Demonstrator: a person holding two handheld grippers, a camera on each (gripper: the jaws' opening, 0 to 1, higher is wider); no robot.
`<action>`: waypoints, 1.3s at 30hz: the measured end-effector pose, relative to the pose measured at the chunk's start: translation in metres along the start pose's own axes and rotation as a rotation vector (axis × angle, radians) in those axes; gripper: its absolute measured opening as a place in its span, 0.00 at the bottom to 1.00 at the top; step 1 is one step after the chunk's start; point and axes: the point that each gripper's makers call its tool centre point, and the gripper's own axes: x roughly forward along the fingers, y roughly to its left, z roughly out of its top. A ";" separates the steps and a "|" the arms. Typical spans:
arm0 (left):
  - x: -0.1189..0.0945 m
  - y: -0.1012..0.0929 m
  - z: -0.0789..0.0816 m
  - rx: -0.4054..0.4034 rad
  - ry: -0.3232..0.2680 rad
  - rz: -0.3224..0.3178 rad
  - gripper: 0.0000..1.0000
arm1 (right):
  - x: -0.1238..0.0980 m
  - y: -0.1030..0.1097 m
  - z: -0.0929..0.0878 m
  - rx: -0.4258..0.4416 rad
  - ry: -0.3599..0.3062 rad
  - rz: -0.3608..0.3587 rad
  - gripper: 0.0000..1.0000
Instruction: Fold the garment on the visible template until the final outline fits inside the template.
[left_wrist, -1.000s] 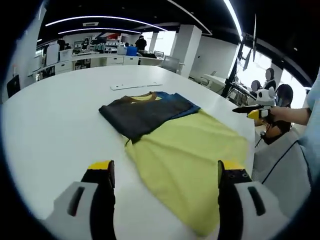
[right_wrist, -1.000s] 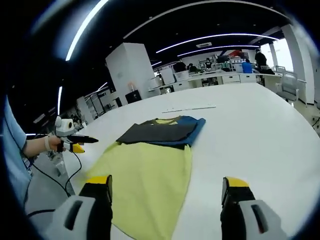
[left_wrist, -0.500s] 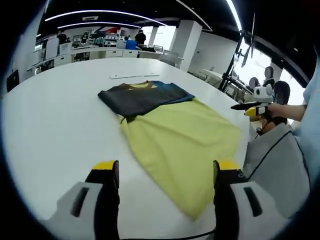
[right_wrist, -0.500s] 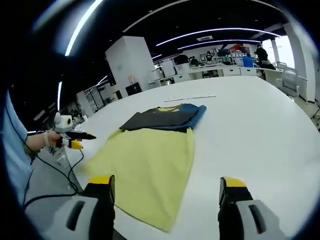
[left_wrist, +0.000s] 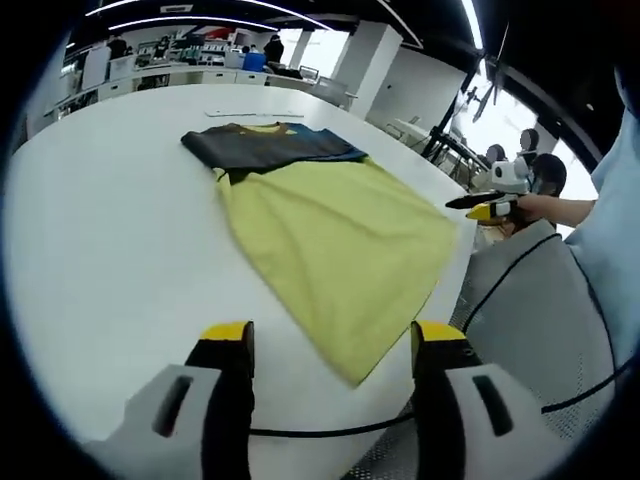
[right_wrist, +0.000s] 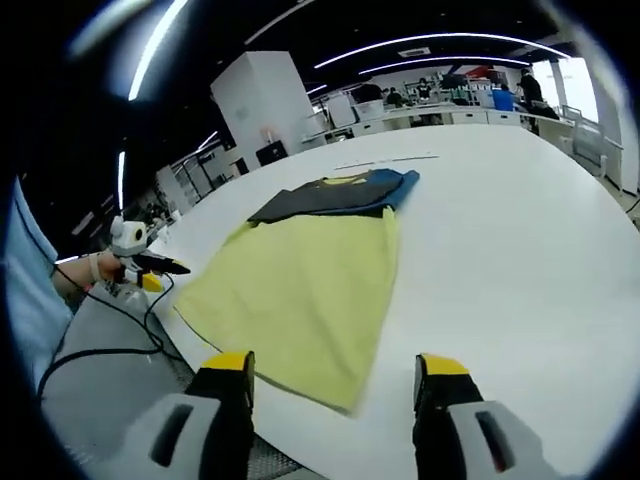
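Two grippers, left (left_wrist: 325, 345) and right (right_wrist: 335, 372), jaws parted and empty, hover near the garment (left_wrist: 330, 225) spread on the table (left_wrist: 110, 220); its hem nears the edge and might slide off.

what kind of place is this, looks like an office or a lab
Probably an open-plan lab or office workspace. A large round white table holds a yellow garment, rows of white desks with people stand at the back, and long curved strip ceiling lights run overhead.

White table (left_wrist: 100, 230) bears yellow garment (left_wrist: 335, 240), dark clothes (left_wrist: 255, 145)
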 end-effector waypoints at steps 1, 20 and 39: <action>0.000 -0.001 -0.003 -0.008 0.011 -0.002 0.56 | 0.000 0.000 -0.002 0.002 0.006 0.003 0.60; 0.000 -0.009 -0.027 0.007 0.125 0.007 0.25 | -0.003 -0.001 -0.022 -0.005 0.080 0.013 0.41; 0.006 -0.011 -0.030 -0.053 0.136 0.026 0.02 | 0.006 -0.011 -0.023 0.189 0.076 -0.033 0.00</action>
